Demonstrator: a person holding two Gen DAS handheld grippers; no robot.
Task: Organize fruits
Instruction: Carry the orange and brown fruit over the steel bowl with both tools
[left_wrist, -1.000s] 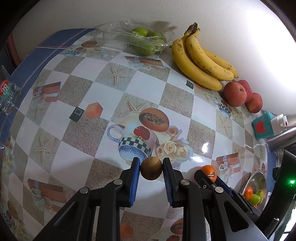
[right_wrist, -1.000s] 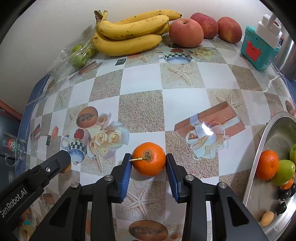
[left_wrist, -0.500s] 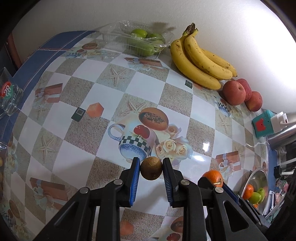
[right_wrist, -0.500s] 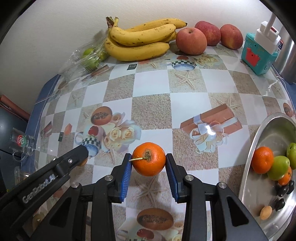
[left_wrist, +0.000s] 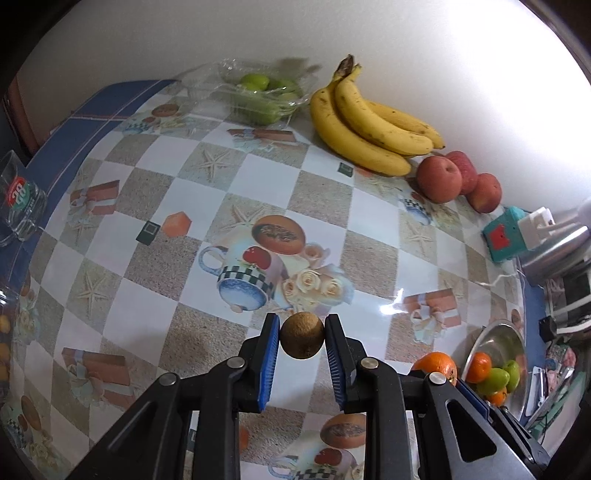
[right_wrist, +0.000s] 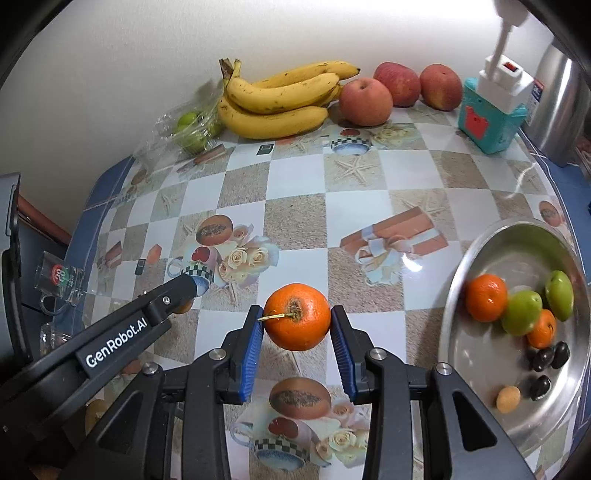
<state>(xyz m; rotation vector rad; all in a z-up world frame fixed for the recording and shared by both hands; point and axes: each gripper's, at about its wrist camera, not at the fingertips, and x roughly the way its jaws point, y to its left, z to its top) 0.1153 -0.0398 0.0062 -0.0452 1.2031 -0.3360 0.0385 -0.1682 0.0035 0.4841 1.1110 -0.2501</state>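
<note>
My left gripper (left_wrist: 302, 332) is shut on a small brown kiwi (left_wrist: 302, 335), held above the patterned tablecloth. My right gripper (right_wrist: 297, 326) is shut on an orange (right_wrist: 297, 322) with a short stem, also lifted off the table. In the left wrist view the orange (left_wrist: 436, 363) shows at lower right behind the right gripper's fingers. A steel bowl (right_wrist: 480, 369) at the right holds oranges, green fruits, dark berries and a small tan fruit. In the right wrist view the left gripper's arm (right_wrist: 110, 332) reaches in from the lower left.
Bananas (right_wrist: 277, 99) and three red apples (right_wrist: 365, 101) lie along the back wall, beside a clear plastic pack of green fruit (left_wrist: 258, 96). A teal box (right_wrist: 491, 118) and a metal kettle (right_wrist: 561, 107) stand at back right. A glass (left_wrist: 20, 199) sits at the left edge.
Both grippers have risen with their fruit still held; the table looks farther away and more of the steel bowl has come into the right wrist view.
</note>
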